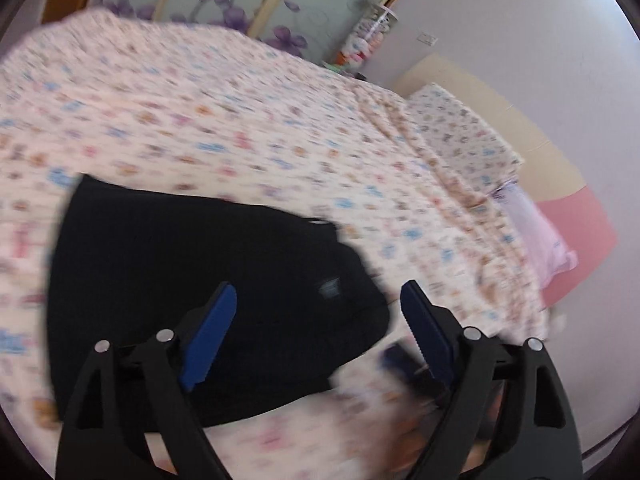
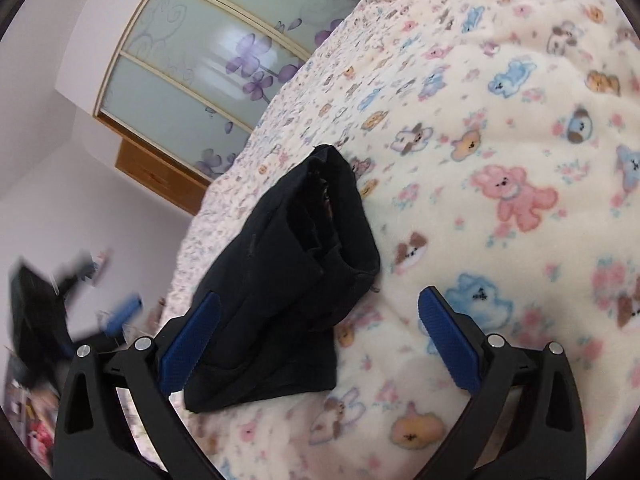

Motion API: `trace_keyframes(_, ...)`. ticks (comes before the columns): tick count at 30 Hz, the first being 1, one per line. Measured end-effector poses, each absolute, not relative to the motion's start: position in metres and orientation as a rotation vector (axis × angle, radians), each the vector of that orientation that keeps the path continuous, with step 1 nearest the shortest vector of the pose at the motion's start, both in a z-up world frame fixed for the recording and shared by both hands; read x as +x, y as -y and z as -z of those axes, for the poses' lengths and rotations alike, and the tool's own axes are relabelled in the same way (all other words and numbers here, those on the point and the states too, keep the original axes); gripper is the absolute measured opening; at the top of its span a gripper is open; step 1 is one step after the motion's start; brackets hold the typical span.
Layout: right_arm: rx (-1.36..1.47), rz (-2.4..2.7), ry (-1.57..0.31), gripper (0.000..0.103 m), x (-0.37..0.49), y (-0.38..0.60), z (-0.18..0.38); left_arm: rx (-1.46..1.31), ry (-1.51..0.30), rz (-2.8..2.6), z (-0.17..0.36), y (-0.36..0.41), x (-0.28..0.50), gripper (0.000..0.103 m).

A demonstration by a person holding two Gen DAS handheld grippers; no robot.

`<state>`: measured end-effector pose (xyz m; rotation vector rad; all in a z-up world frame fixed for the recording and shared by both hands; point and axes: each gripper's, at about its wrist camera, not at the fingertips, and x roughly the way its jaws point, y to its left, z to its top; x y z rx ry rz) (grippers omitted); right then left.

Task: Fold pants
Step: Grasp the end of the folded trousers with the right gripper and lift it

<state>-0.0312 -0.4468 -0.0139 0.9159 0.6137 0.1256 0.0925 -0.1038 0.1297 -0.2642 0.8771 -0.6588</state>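
Black pants (image 1: 192, 256) lie folded into a compact bundle on the animal-print blanket (image 1: 224, 120). In the left wrist view my left gripper (image 1: 318, 291) hovers over the bundle's right part, open, with nothing pinched between its blue pads. In the right wrist view the folded pants (image 2: 288, 248) lie ahead, with the layered waist end facing up and right. My right gripper (image 2: 320, 298) is open just in front of them, its left finger (image 2: 192, 340) overlapping the near corner and its right finger (image 2: 448, 340) over bare blanket (image 2: 500, 140). The left gripper (image 2: 120, 316) shows as a blur at the left edge.
The bed fills both views. A matching printed pillow (image 1: 460, 128) and a pale pink pillow (image 1: 536, 236) lie at its right end against a beige headboard (image 1: 500, 100). Sliding doors with purple flowers (image 2: 200, 80) and a wooden drawer unit (image 2: 160, 176) stand beyond the bed.
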Motion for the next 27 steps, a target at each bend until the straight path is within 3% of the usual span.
trace_keyframes(6,1.107,-0.320,-0.656,0.101,-0.031,0.453,0.017,-0.187,-0.813,0.569,-0.107,0.036,0.046,0.101)
trace_keyframes(10,1.115,-0.338,-0.693,0.098,-0.027,0.446,0.014,-0.152,-0.796,0.572,-0.084,0.012,0.017,0.101)
trace_keyframes(12,1.091,-0.271,-0.733,0.082,-0.015,0.438,0.014,-0.197,-0.836,0.594,-0.071,0.004,0.016,0.101)
trace_keyframes(14,1.112,-0.250,-0.775,0.077,0.000,0.432,0.021,-0.271,-0.891,0.612,-0.055,-0.001,0.020,0.101)
trace_keyframes(22,1.156,-0.193,-0.786,0.077,0.013,0.427,0.032,-0.374,-0.904,0.674,-0.040,-0.014,0.021,0.101)
trace_keyframes(23,1.148,-0.167,-0.779,0.068,0.014,0.427,0.031,-0.383,-0.903,0.682,-0.040,-0.015,0.022,0.101)
trace_keyframes(24,1.129,-0.143,-0.779,0.044,0.013,0.428,0.029,-0.391,-0.904,0.688,-0.040,-0.013,0.023,0.101)
trace_keyframes(27,1.068,-0.115,-0.742,0.033,0.014,0.422,0.018,-0.439,-0.910,0.715,-0.039,-0.014,0.021,0.101)
